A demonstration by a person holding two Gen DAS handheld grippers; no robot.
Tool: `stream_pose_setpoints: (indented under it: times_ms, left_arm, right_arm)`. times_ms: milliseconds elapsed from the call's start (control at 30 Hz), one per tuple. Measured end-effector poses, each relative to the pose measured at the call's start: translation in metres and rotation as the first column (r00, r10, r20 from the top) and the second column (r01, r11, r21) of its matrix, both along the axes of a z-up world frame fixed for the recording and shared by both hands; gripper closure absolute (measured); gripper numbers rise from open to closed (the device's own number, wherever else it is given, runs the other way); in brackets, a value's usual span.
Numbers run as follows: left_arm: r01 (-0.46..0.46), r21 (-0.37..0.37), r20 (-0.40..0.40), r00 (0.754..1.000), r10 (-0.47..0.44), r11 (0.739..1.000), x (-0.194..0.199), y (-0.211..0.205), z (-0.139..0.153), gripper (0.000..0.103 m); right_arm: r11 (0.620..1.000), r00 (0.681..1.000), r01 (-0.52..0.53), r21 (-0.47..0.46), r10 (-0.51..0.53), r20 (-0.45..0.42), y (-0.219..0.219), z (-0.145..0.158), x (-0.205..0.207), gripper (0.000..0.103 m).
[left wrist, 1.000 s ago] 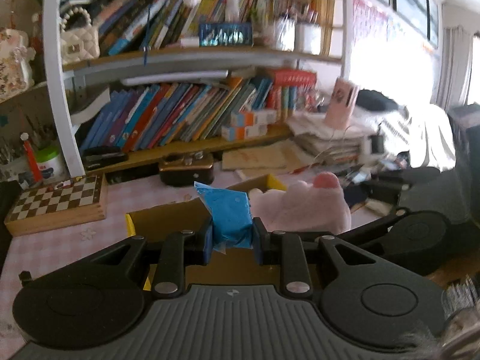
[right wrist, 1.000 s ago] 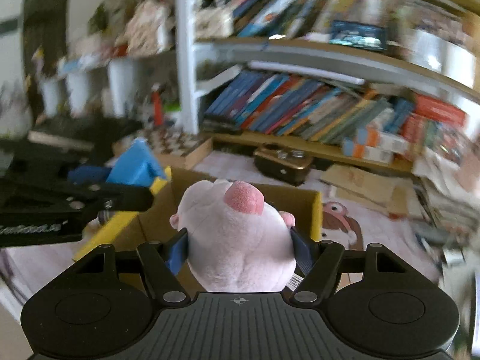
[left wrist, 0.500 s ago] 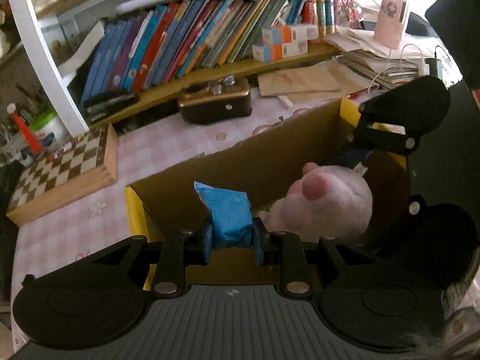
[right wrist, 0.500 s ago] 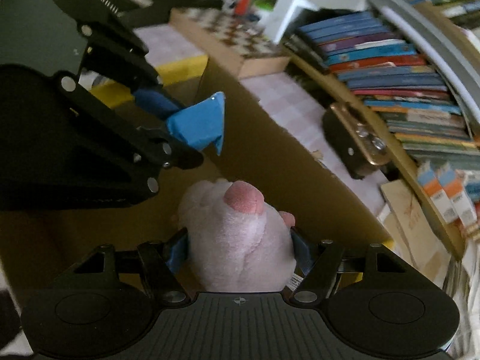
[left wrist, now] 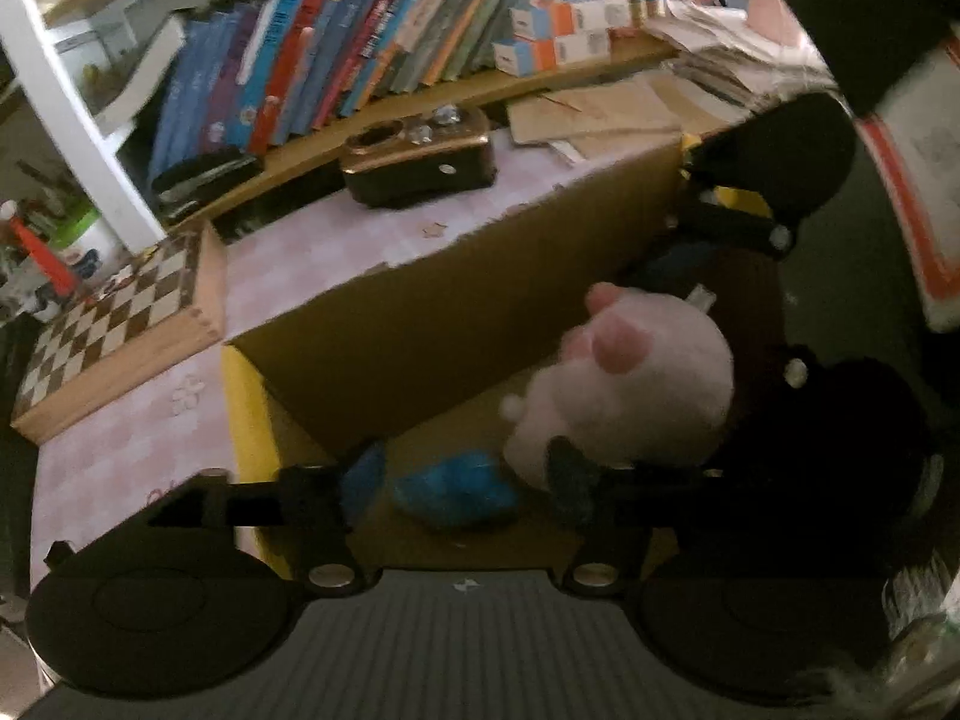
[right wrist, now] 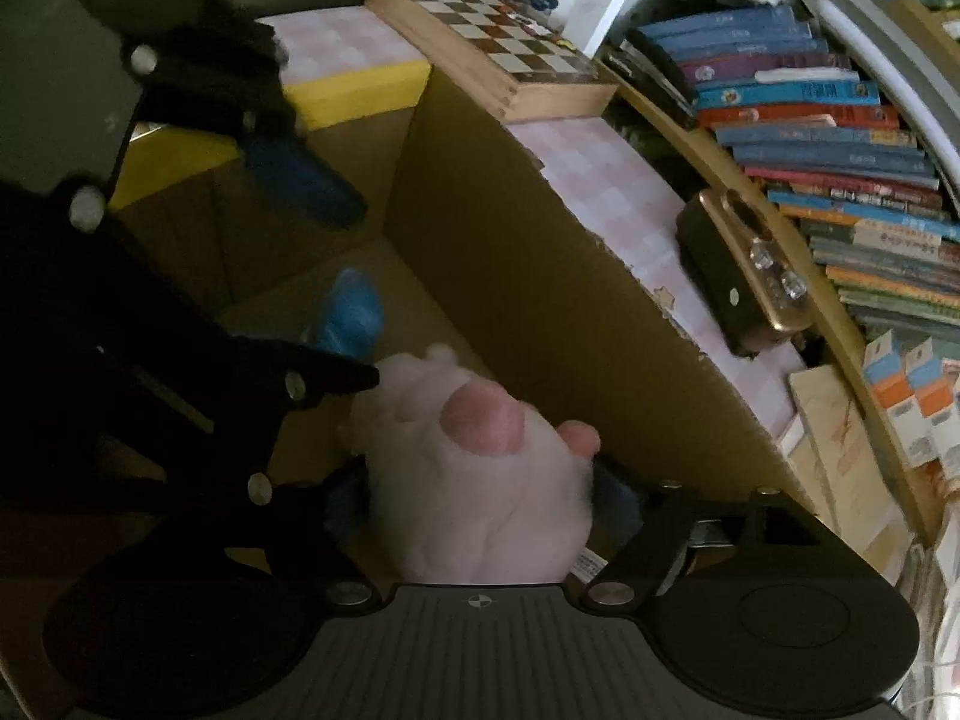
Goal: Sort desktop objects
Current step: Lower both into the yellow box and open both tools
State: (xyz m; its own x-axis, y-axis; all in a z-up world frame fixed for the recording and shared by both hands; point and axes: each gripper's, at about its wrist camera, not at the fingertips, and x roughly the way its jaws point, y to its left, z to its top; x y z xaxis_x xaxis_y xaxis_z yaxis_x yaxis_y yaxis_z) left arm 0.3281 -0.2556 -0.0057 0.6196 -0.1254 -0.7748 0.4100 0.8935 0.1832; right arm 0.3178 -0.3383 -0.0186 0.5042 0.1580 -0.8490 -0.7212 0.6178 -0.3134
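Dropping both things into the box (left wrist: 480,312) is the step in hand, and it looks all but done. The left tongs (left wrist: 462,480) stand wide, their jaws having just been opening, and the blue pack (left wrist: 456,489) lies loose between them on the box floor, clear of both pads. The right tongs (right wrist: 480,498) have likewise just been opening; the plush (right wrist: 474,468) still sits between their jaws, and whether the pads still touch its sides cannot be told, since the fur hides them. To finish well, I would spread the right jaws fully before lifting, so the fur does not snag and come up with them. Then draw each pair of tongs straight back along its own line, the left first, because the two sit close together over the box and a sideways swing could knock the plush or the wall just ahead. The chessboard (left wrist: 120,324) and the brown case (left wrist: 420,156), beyond the far wall, remain out on the desk.
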Motion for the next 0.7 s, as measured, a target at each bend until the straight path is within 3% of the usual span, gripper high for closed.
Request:
stream_pose_setpoints:
  times_ms: [100, 333, 467, 700]
  left_arm:
    - [-0.016, -0.031, 0.049, 0.999, 0.018, 0.999, -0.006, 0.007, 0.008, 0.023]
    - [-0.042, -0.080, 0.164, 0.985, 0.054, 0.996, -0.038, 0.017, 0.036, 0.018]
    - [-0.077, -0.121, 0.243, 0.964, 0.105, 0.990, -0.060, 0.028, 0.058, 0.011]
    - [-0.125, -0.213, 0.348, 0.917, 0.195, 0.969, -0.109, 0.055, 0.087, 0.011]
  right_arm:
    - [1.000, 1.000, 0.007, 0.026, -0.007, 0.022, -0.004, 0.004, -0.003, 0.019]
    - [0.992, 0.992, 0.051, 0.116, -0.063, 0.109, -0.020, 0.035, -0.022, 0.019]
    - [0.977, 0.980, 0.072, 0.203, -0.107, 0.170, -0.030, 0.062, -0.039, 0.019]
    - [0.914, 0.943, 0.165, 0.371, -0.257, 0.213, -0.051, 0.092, -0.071, 0.018]
